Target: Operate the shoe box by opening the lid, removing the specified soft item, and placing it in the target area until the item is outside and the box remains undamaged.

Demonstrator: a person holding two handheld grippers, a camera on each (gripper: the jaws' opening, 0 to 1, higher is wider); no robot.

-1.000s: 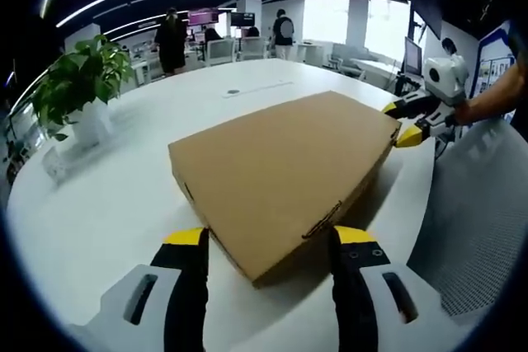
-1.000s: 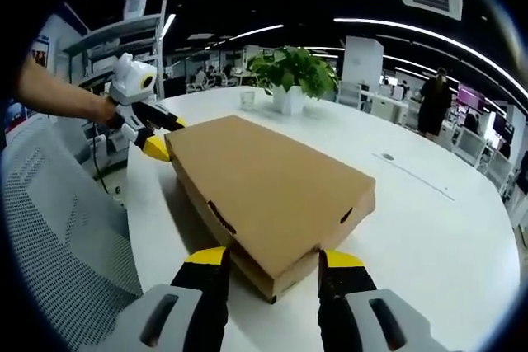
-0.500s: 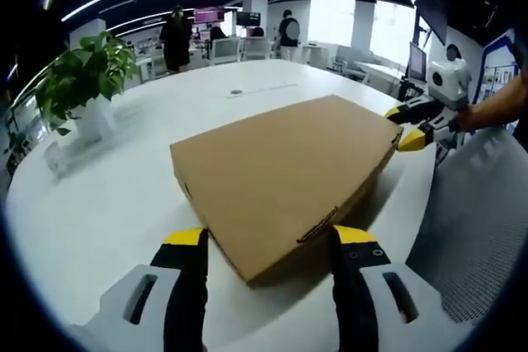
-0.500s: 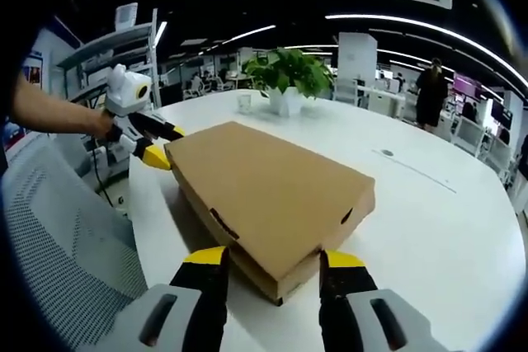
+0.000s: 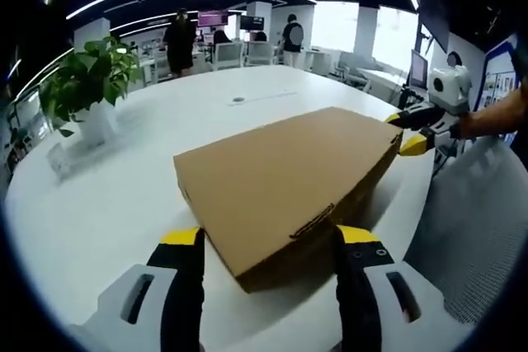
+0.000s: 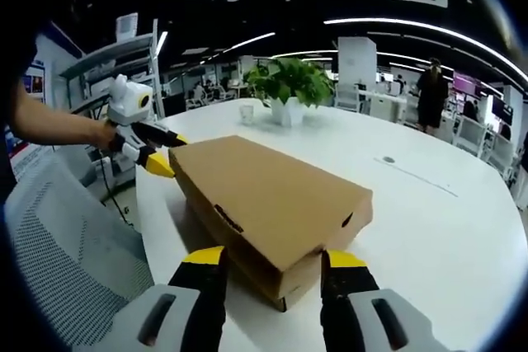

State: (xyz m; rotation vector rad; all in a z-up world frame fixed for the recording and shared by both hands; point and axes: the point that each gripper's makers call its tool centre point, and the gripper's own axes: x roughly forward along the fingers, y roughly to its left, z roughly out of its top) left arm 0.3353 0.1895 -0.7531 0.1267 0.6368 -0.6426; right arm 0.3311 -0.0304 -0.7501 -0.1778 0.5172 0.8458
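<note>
1. A brown cardboard shoe box [image 5: 285,183] lies flat on the round white table [image 5: 99,212], lid closed, so I cannot see what it holds.
2. My left gripper [image 5: 268,241] has its yellow-tipped jaws apart, straddling one near corner of the box; whether they touch the cardboard, I cannot tell.
3. My right gripper [image 6: 266,260] also stands with jaws apart, either side of the opposite corner.
4. A potted plant [image 6: 289,88] stands on the table beyond the box.
5. A grey mesh chair [image 6: 66,261] sits beside the table edge.
</note>
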